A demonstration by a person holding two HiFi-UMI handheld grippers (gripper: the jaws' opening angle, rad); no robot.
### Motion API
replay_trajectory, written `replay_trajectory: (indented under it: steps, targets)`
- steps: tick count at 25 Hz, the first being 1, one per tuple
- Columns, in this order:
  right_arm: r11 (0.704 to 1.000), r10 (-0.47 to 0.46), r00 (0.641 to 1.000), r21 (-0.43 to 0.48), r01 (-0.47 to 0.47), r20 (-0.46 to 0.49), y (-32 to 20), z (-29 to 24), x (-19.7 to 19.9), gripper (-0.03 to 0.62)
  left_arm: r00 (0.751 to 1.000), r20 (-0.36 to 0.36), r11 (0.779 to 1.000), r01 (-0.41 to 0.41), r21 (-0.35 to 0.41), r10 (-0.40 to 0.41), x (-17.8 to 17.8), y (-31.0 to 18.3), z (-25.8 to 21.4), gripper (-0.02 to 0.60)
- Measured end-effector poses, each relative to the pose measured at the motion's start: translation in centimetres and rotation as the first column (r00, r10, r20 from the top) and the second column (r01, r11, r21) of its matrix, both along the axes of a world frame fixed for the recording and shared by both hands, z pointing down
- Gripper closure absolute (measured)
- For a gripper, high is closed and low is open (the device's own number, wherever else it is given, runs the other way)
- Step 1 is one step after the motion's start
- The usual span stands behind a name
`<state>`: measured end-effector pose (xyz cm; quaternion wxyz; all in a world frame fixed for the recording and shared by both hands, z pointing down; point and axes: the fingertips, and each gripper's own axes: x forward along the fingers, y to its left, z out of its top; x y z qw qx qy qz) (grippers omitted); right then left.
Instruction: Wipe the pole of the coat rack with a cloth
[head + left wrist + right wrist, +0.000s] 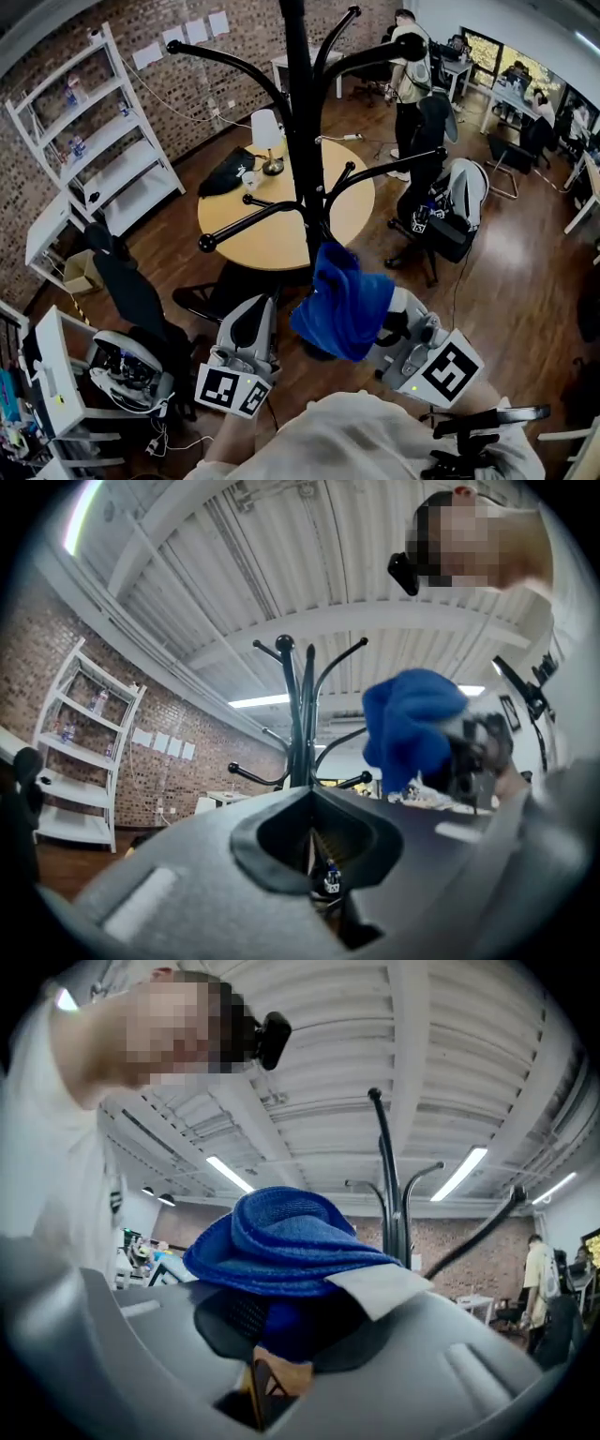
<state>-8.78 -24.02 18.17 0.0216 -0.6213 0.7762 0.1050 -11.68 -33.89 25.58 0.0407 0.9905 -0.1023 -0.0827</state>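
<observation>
right gripper (pixel 281 1335) is pinching a bunched blue cloth (pixel 281 1241), with the folds piled over its jaws and a white tag sticking out on one side. left gripper (pixel 312 808) has its jaws pressed together with nothing between them. it hovers low, just beside the right one, pointing toward the rack.

the coat rack pole (pixel 302 141) stands upright straight ahead, black, with curved hooks branching off. behind it is a round yellow table (pixel 356 220). in the head view the top of the cloth overlaps the lower part of the pole, but the left gripper view shows the cloth off to the side of the pole with a gap. contact can't be confirmed; it looks apart.

step in hand, by my read: bringing the cloth to the pole, wiping not yet begun. the next move calls for pushing the cloth flat against the pole and running it along the shaft between the hooks. the hook arms are close, so the cloth could snag. the left gripper seems idle and could steady the rack.
</observation>
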Motion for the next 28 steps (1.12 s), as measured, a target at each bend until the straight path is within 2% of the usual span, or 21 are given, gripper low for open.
replay_trajectory:
  steps: [2, 3, 6, 8, 9, 11, 14, 18, 22, 24, 26, 27, 28]
  targets:
    - [0.994, 0.001, 1.0, -0.107, 0.001, 0.024, -0.3, 6.7, -0.2, 0.499, 1.0, 0.025, 1.0, 0.004, -0.005, -0.004, -0.1, -0.4, 1.0, 0.581]
    - [0.992, 0.011, 0.999, -0.129, -0.006, 0.041, -0.6, 8.9, 0.1, 0.499, 0.999, 0.038, 1.0, 0.006, -0.01, -0.005, -0.1, -0.6, 1.6, 0.581]
    - [0.977, 0.08, 0.996, -0.2, -0.071, 0.04, -2.5, 11.8, 1.2, 0.499, 0.999, 0.052, 1.0, 0.012, -0.018, -0.011, 0.0, -0.9, 2.3, 0.581]
    - [0.953, 0.172, 0.985, -0.253, -0.17, -0.012, -5.1, 13.1, 3.0, 0.499, 0.998, 0.055, 1.0, 0.01, -0.017, -0.009, 0.1, -1.0, 2.5, 0.581]
    - [0.942, 0.224, 0.974, -0.251, -0.223, -0.026, -6.8, 13.5, 4.3, 0.499, 0.998, 0.059, 1.0, 0.008, -0.017, -0.007, 0.2, -1.0, 2.7, 0.581]
    - [0.94, 0.279, 0.96, -0.201, -0.276, -0.012, -10.0, 13.0, 6.3, 0.499, 0.998, 0.064, 1.0, 0.012, -0.022, -0.011, 0.2, -1.3, 2.9, 0.581]
    - [0.938, 0.297, 0.955, -0.185, -0.292, 0.001, -12.4, 11.5, 6.9, 0.498, 0.998, 0.054, 0.999, 0.024, -0.028, -0.023, 0.1, -1.6, 2.6, 0.581]
    - [0.931, 0.321, 0.946, -0.195, -0.308, 0.038, -12.9, 11.1, 7.8, 0.497, 0.998, 0.049, 0.999, 0.026, -0.036, -0.024, -0.1, -1.5, 2.5, 0.581]
    - [0.912, 0.358, 0.933, -0.23, -0.34, 0.039, -13.6, 14.2, 9.3, 0.497, 0.997, 0.067, 0.998, 0.039, -0.046, -0.036, -0.8, -1.9, 3.1, 0.581]
    - [0.888, 0.36, 0.93, -0.332, -0.318, 0.073, -14.2, 19.7, 9.6, 0.497, 0.996, 0.077, 0.998, 0.045, -0.05, -0.041, -1.2, -2.1, 4.0, 0.581]
    - [0.834, 0.361, 0.93, -0.471, -0.289, 0.067, -14.7, 27.9, 9.0, 0.497, 0.993, 0.104, 0.996, 0.062, -0.066, -0.055, -1.5, -2.5, 5.0, 0.581]
    - [0.802, 0.371, 0.927, -0.521, -0.294, 0.049, -14.8, 32.0, 9.1, 0.497, 0.991, 0.118, 0.995, 0.07, -0.072, -0.061, -1.7, -2.7, 5.6, 0.581]
    - [0.782, 0.385, 0.922, -0.543, -0.305, 0.035, -14.8, 35.4, 9.2, 0.497, 0.989, 0.13, 0.994, 0.075, -0.076, -0.065, -1.9, -2.9, 6.2, 0.581]
